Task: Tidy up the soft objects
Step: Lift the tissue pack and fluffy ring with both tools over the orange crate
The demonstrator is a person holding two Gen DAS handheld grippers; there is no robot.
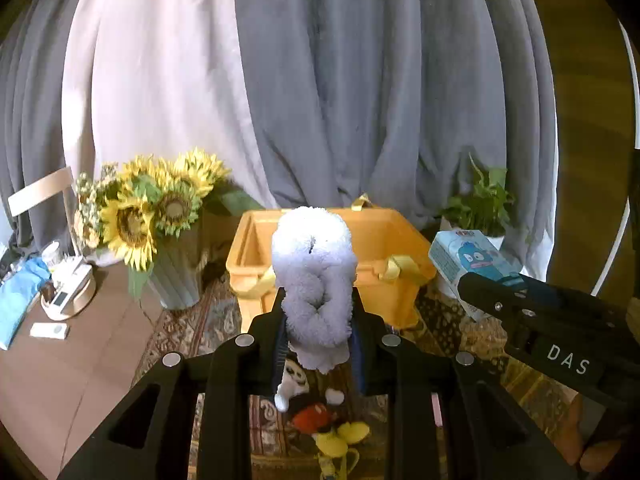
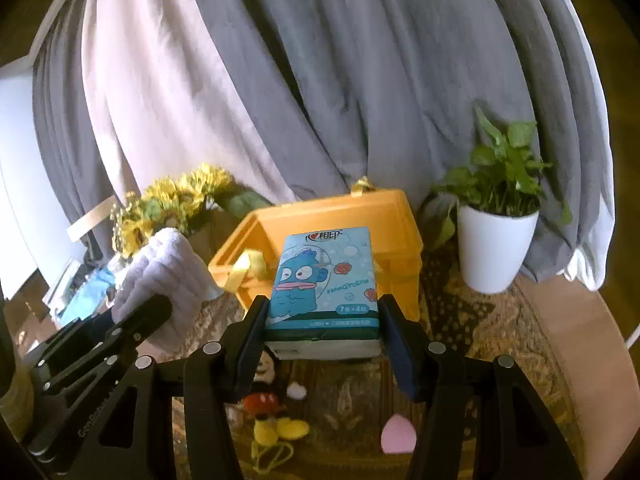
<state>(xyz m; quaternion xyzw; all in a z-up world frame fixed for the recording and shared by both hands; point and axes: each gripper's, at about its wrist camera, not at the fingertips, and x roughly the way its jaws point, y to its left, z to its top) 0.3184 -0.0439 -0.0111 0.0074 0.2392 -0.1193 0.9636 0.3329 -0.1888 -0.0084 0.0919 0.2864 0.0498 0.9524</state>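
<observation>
While both grippers hang above the patterned rug [image 2: 460, 320], each holds something soft.
The left gripper [image 1: 318, 312] clamps a fluffy towel [image 1: 314, 264]; the right gripper [image 2: 322, 320] squeezes a tissue pack [image 2: 324, 280], before the yellow box [image 2: 400, 216].

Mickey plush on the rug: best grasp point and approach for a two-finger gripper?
Take the Mickey plush across its red-shorts torso, coming from above with fingers on its two sides. It lies flat on the rug, so the torso is the thickest, most central part; the limbs and yellow cord would likely slip.
</observation>
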